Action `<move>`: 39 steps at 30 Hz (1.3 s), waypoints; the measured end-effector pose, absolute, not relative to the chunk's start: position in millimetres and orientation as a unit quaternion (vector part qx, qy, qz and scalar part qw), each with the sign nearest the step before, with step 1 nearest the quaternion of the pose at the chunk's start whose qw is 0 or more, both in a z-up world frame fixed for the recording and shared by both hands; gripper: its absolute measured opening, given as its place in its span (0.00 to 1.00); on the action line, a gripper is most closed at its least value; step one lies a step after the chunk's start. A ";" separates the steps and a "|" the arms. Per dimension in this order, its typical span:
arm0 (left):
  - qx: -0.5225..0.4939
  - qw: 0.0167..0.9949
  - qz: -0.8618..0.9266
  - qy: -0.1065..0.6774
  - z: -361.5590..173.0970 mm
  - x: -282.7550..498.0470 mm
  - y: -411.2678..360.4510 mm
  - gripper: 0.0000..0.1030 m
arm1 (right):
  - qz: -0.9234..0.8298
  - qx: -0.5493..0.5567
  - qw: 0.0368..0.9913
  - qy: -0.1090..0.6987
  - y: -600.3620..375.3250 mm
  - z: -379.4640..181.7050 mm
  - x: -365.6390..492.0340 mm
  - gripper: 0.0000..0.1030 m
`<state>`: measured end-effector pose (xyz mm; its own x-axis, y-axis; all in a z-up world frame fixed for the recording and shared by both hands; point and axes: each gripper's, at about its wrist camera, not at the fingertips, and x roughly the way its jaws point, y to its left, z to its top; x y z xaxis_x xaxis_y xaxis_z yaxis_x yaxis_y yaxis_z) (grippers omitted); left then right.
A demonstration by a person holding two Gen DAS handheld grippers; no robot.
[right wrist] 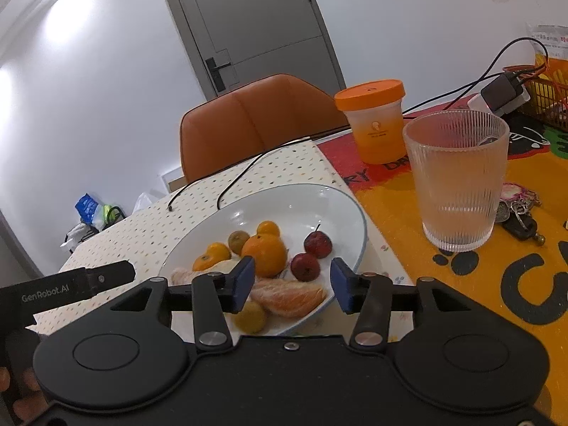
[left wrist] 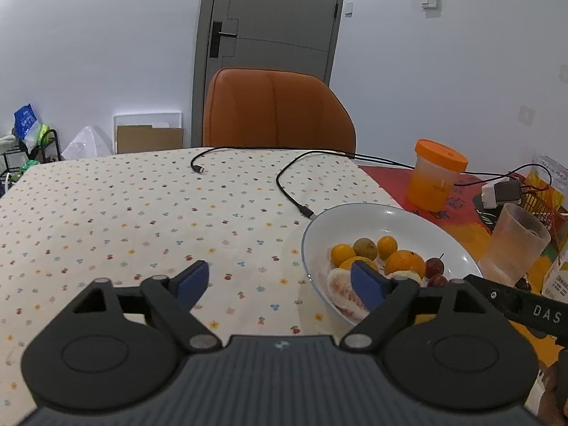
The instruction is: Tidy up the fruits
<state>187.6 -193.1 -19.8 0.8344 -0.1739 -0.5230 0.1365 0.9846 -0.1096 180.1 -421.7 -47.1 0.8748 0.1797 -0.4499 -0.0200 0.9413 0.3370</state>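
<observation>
A white bowl (left wrist: 358, 218) (right wrist: 301, 200) holds several fruits: a tangerine (right wrist: 264, 254) (left wrist: 404, 262), small kumquats (right wrist: 212, 255), two red crab apples (right wrist: 305, 266) (left wrist: 432, 266), a brownish fruit (left wrist: 365, 248) and peeled pomelo segments (right wrist: 291, 298) (left wrist: 346, 296). My left gripper (left wrist: 280, 282) is open over the dotted tablecloth, its right finger overlapping the bowl's left rim. My right gripper (right wrist: 293, 285) is open just above the bowl's near edge, over the pomelo segment, holding nothing.
A ribbed glass (right wrist: 458, 181) (left wrist: 514, 245) stands right of the bowl, an orange-lidded cup (right wrist: 376, 120) (left wrist: 436, 174) behind it. Black cables (left wrist: 284, 181) trail across the table. Keys (right wrist: 518, 213) and a power adapter (right wrist: 504, 92) lie at right. An orange chair (left wrist: 277, 113) faces the far edge.
</observation>
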 end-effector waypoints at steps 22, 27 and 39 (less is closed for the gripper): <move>-0.017 0.964 -0.039 0.261 12.9 133.8 -147.4 0.98 | 0.095 0.149 0.960 0.218 -384.5 -16.1 136.0 0.83; -0.014 0.964 -0.038 0.263 23.2 121.7 -140.4 1.00 | 0.108 0.152 0.959 0.213 -380.9 -9.1 124.7 0.91; -0.011 0.967 -0.040 0.252 36.2 87.4 -129.3 1.00 | 0.106 0.148 0.960 0.213 -379.5 4.1 95.9 1.00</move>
